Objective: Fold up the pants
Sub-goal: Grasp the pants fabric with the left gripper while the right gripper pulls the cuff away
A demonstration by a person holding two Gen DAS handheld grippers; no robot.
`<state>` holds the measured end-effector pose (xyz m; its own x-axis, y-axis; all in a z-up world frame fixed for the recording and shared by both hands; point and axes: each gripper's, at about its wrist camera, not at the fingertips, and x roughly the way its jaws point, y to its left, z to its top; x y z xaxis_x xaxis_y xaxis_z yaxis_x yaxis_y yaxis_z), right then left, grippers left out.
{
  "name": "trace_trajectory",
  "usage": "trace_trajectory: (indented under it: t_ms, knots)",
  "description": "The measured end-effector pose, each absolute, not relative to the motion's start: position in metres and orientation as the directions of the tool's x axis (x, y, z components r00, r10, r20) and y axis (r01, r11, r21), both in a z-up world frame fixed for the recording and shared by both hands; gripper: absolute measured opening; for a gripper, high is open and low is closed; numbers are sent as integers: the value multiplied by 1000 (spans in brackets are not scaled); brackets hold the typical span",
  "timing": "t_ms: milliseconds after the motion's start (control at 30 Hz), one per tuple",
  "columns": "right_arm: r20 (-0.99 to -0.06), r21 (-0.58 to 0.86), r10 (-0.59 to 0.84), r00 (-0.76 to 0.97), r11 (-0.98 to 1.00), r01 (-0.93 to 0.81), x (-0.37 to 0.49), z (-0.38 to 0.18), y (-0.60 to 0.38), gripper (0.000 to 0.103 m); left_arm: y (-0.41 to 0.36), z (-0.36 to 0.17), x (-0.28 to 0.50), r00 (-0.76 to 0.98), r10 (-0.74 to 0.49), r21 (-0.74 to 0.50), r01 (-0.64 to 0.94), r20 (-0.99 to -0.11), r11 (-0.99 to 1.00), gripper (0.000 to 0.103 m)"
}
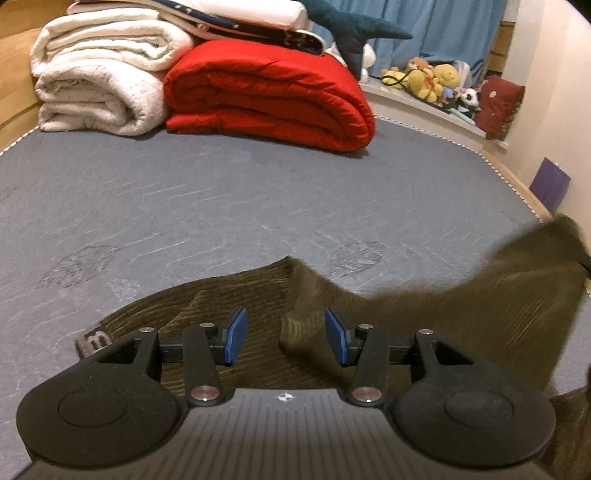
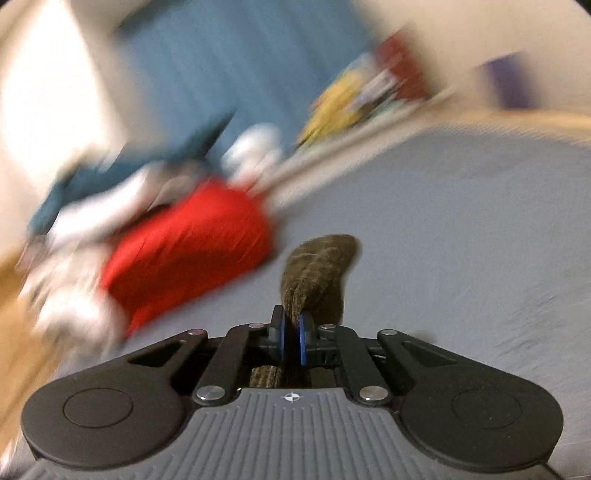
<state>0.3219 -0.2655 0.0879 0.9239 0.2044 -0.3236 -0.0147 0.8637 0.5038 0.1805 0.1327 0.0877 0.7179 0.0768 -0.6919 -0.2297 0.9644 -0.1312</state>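
The grey-sheeted bed (image 1: 258,206) lies broad and bare ahead of the left claw (image 1: 286,341), open all the way to a folded red quilted blanket (image 1: 269,96) and a folded cream blanket (image 1: 99,70) stacked at the far end. The bed's right edge, trimmed in white cord over a wooden frame (image 1: 532,199), runs just beside a cream wall; a heap of soft toys (image 1: 432,81) sits on a ledge beyond the far corner, before a blue curtain (image 1: 443,26).

The brown corduroy pants (image 1: 229,306) lie at the near edge of the bed, directly under the left claw — ribbed, rumpled, with a grey woven label (image 1: 92,341) at their left end. The left claw stands wide, its blue pads (image 1: 236,334) apart and closed on nothing, hovering over the cloth. To the right the fabric lifts off the sheet in a blurred, rising sweep.

In the right wrist view the right claw (image 2: 291,338) is nearly closed, pads pinching a bunched fold of the pants (image 2: 317,269), which stands up out of the jaws above the bed (image 2: 461,240). The background there is smeared — only the red blanket (image 2: 192,243) and blue curtain (image 2: 240,62) read clearly.
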Motion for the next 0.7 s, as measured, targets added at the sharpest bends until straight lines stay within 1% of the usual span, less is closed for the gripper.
trace_trajectory:
  t_ms: [33, 100, 133, 167, 200, 233, 300, 333, 367, 433, 500, 633, 700]
  knots:
    - [-306, 512, 59, 950, 852, 112, 308, 93, -290, 7, 127, 85, 183, 720, 66, -126, -209, -690, 970, 52]
    - [-331, 484, -191, 924, 806, 340, 286, 90, -329, 7, 114, 78, 188, 722, 37, -111, -156, -691, 981, 52]
    - [-361, 461, -270, 893, 781, 422, 281, 84, -347, 7, 106, 72, 191, 717, 10, -109, -120, -697, 987, 52]
    - [-406, 446, -314, 858, 752, 486, 278, 73, -367, 7, 99, 67, 195, 709, -20, -115, -86, -705, 990, 52]
    - [-468, 442, -327, 821, 718, 538, 278, 58, -390, 10, 92, 60, 197, 699, -54, -127, -53, -713, 991, 52]
    - [-524, 450, -304, 795, 694, 562, 279, 45, -407, 13, 84, 53, 200, 686, -92, -143, -18, -722, 990, 52]
    - [-628, 497, -194, 753, 645, 581, 281, 14, -438, 13, 69, 40, 207, 661, -145, -157, 41, -736, 987, 52]
    - [-642, 518, -166, 748, 625, 583, 278, 5, -448, 15, 61, 33, 210, 650, -162, -155, 69, -743, 986, 52]
    - [-644, 536, -142, 752, 619, 575, 276, -2, -455, 18, 54, 26, 213, 641, -172, -148, 91, -748, 985, 54]
    - [-640, 533, -120, 759, 642, 551, 278, -2, -460, 36, 41, 14, 219, 625, -186, -135, 129, -758, 982, 64]
    - [-627, 540, -88, 774, 667, 513, 280, 1, -461, 48, 33, 5, 226, 613, -197, -130, 152, -765, 980, 64]
    - [-631, 563, -71, 772, 643, 519, 284, -5, -473, 50, 20, -17, 240, 589, -197, -106, 186, -784, 977, 65]
    - [-627, 595, -59, 777, 607, 527, 282, -10, -484, 51, 16, -27, 245, 583, -169, -58, 204, -795, 977, 64]
